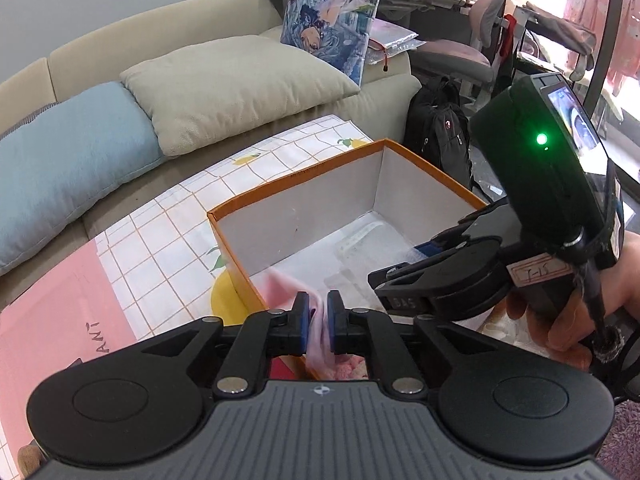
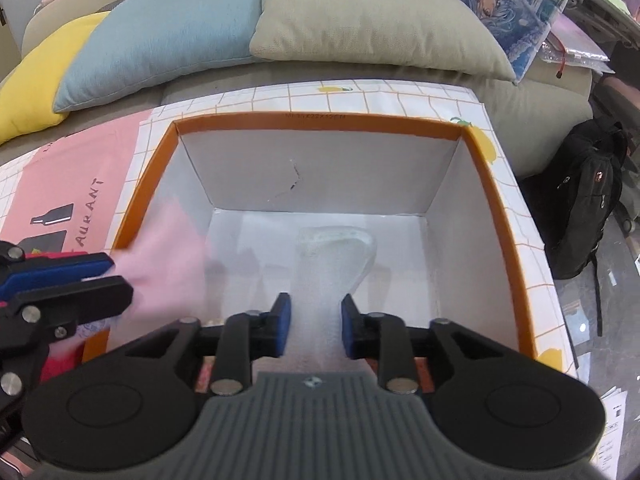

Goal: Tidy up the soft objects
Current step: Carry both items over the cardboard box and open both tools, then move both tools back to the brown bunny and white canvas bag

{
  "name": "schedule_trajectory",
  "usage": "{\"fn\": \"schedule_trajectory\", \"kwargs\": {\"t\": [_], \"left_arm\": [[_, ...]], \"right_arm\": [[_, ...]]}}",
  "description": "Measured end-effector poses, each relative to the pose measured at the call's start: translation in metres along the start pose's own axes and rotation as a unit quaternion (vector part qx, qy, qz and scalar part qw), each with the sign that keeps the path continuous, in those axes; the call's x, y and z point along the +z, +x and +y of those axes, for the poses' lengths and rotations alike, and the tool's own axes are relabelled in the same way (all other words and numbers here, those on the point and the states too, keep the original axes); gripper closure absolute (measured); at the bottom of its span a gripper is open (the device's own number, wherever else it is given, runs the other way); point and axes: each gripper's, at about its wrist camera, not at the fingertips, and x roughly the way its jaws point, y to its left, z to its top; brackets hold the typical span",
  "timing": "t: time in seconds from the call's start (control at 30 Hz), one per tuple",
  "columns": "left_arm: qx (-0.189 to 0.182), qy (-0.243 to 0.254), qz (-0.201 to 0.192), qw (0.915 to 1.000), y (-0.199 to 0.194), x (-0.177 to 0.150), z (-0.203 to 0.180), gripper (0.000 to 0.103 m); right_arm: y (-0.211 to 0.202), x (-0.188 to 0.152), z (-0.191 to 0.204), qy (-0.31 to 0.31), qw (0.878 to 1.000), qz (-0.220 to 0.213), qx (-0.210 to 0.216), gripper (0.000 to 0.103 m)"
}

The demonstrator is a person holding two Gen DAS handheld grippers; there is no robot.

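Right wrist view, item one: a white, translucent soft piece [image 2: 320, 304], possibly a sock or padded wrap, pinched between the blue pads of my right gripper [image 2: 316, 326] and trailing forward to the floor of the orange-rimmed box [image 2: 500, 216], its far end curled there. Item two: a pink cloth [image 1: 318, 322], nipped tight in my left gripper [image 1: 318, 320], its free part motion-blurred and draped over the box's near-left wall; in the right wrist view the same cloth [image 2: 168, 256] fans out from that gripper [image 2: 112, 276] across the rim. Item three: the box itself, white inside, otherwise holding nothing I can make out, standing on a checked lemon-print mat [image 2: 360, 96] with a pink placemat [image 2: 72, 192] to its left. Beyond: a beige cushion [image 2: 372, 20], a blue cushion [image 2: 160, 32], a yellow cushion [image 2: 36, 84], and a black backpack [image 2: 588, 196] on the floor. Risks, as I judge them: the pink cloth straddles the rim, so letting go now could leave it hanging half outside or sliding onto the mat; both grippers sit close at the near edge and may knock together; either one dragging on the wall could shift or tip the light box; and the white piece may cling to my pads on release and lift back out.
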Motion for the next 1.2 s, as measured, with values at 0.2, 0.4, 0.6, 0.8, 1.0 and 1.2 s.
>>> {"fn": "schedule_trajectory", "kwargs": {"t": [0.2, 0.4, 0.6, 0.8, 1.0, 1.2], "left_arm": [[-0.022, -0.009, -0.024, 0.9994, -0.017, 0.005, 0.004, 0.074], [-0.029, -0.012, -0.061, 0.9976, -0.051, 0.008, 0.008, 0.065], [-0.012, -0.020, -0.116, 0.9929, -0.094, -0.005, 0.016, 0.056], [0.023, -0.059, -0.166, 0.9840, -0.139, -0.039, 0.029, 0.056], [0.075, -0.096, -0.167, 0.9784, -0.172, -0.078, 0.043, 0.055], [0.124, -0.151, -0.141, 0.9706, -0.190, -0.121, 0.063, 0.055]], "right_arm": [[-0.015, 0.007, -0.005, 0.007, 1.000, -0.009, -0.005, 0.059], [-0.048, 0.015, -0.008, 0.026, 0.999, -0.043, -0.005, 0.050], [-0.093, 0.002, 0.007, 0.035, 0.995, -0.094, 0.009, 0.040], [-0.134, -0.033, 0.042, 0.032, 0.983, -0.180, 0.016, 0.034], [-0.149, -0.073, 0.084, 0.041, 0.974, -0.217, 0.054, 0.030], [-0.148, -0.108, 0.130, 0.031, 0.973, -0.215, 0.082, 0.030]]}}
